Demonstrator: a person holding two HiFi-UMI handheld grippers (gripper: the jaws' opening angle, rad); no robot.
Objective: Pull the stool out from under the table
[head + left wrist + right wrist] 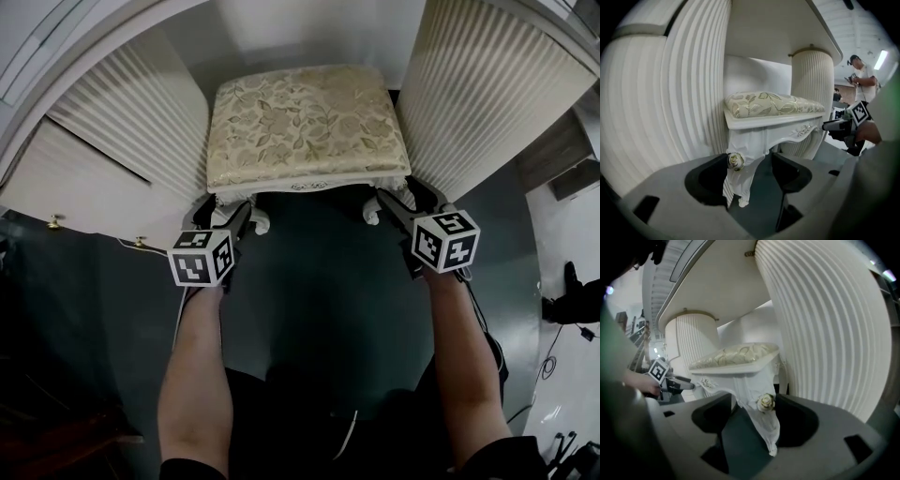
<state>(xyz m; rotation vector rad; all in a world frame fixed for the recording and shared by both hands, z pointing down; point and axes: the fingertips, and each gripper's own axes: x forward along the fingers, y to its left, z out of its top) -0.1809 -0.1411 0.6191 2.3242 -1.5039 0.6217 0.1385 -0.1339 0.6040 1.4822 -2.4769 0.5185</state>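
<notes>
The white stool [305,122] with its floral cushion stands between the table's two fluted pedestals, its front legs toward me. My left gripper [230,220] is at the front left leg [258,221]. In the left gripper view that leg [740,180] stands between the open jaws [750,171], close to the left pad, with a gap on the right. My right gripper [398,208] is at the front right leg [372,211]. In the right gripper view the leg [765,420] sits between the open jaws [757,416], near the right pad, with floor showing on its left.
The left pedestal [141,122] and the right pedestal [478,94] flank the stool closely. A drawer front with brass knobs [54,223] is at the left. Dark floor [319,300] lies in front of the stool. Cables [553,366] lie at the right. A person [862,77] stands far back.
</notes>
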